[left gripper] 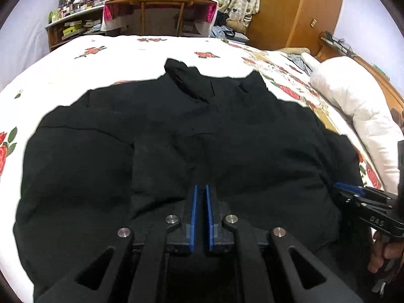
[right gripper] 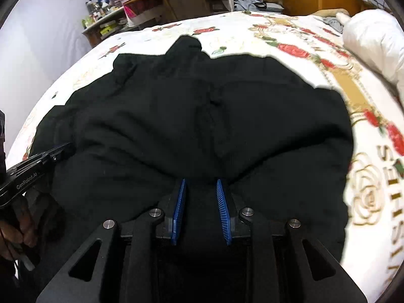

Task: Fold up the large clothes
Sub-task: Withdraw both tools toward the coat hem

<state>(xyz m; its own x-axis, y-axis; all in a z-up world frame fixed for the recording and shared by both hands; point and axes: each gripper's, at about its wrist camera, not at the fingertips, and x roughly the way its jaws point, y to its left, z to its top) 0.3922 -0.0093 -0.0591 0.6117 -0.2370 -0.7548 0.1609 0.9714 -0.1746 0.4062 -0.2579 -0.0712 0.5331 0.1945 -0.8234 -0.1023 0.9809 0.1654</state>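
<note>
A large black garment (left gripper: 192, 136) lies spread on the bed, its collar end toward the far side; it also fills the right wrist view (right gripper: 202, 116). My left gripper (left gripper: 201, 188) is at its near edge with the blue pads nearly together, pinching a fold of the black cloth. My right gripper (right gripper: 201, 181) is at the near edge further right, its pads partly apart with black cloth between them. The right gripper also shows at the right edge of the left wrist view (left gripper: 353, 192). The left gripper shows at the left edge of the right wrist view (right gripper: 60, 151).
The bed has a white sheet with red roses (left gripper: 101, 50). A white duvet (left gripper: 353, 101) is piled at the right. A wooden desk (left gripper: 161, 5) and cluttered shelves (left gripper: 73, 25) stand beyond the bed. A wooden wardrobe (left gripper: 298, 10) is at the far right.
</note>
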